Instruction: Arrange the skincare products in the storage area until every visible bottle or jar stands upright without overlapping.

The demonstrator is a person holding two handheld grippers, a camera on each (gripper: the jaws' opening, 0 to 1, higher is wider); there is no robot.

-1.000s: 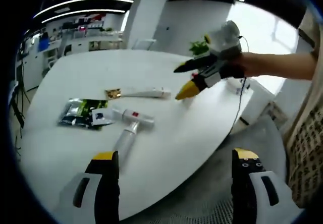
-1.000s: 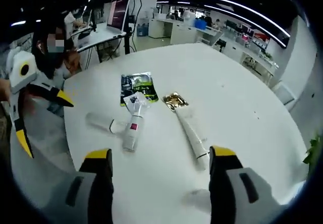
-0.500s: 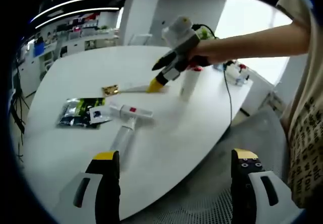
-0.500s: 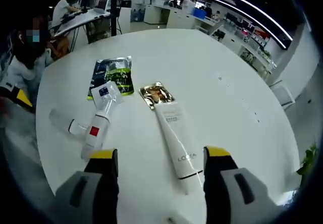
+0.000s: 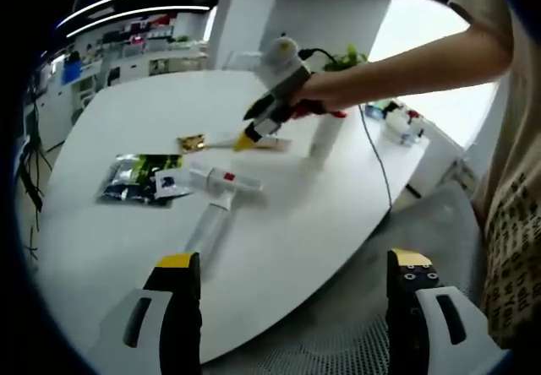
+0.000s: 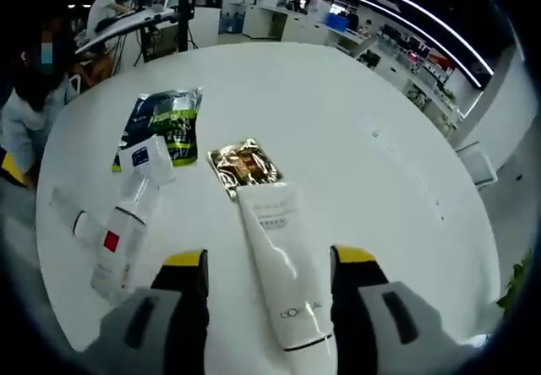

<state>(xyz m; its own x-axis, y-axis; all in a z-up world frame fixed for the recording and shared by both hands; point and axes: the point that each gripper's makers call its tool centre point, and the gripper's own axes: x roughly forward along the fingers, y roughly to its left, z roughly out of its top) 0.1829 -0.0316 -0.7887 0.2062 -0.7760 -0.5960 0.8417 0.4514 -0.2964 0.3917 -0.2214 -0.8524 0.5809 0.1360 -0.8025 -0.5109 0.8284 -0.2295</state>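
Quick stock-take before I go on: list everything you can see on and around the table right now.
Table: 1, white, round, holds everything.
Large tube: 1, white, lying flat between the right gripper's jaws.
Gold sachet: 1, gold, at the large tube's far end.
Green packet: 1, dark green, lying flat.
Small sachet: 1, white and blue, on the green packet's edge.
Red-label tube: 1, white, lying flat.
Clear tube: 1, pale, lying flat.
Standing bottle: 1, white with red cap, upright.
Right gripper: open.
Left gripper: open, off the table.
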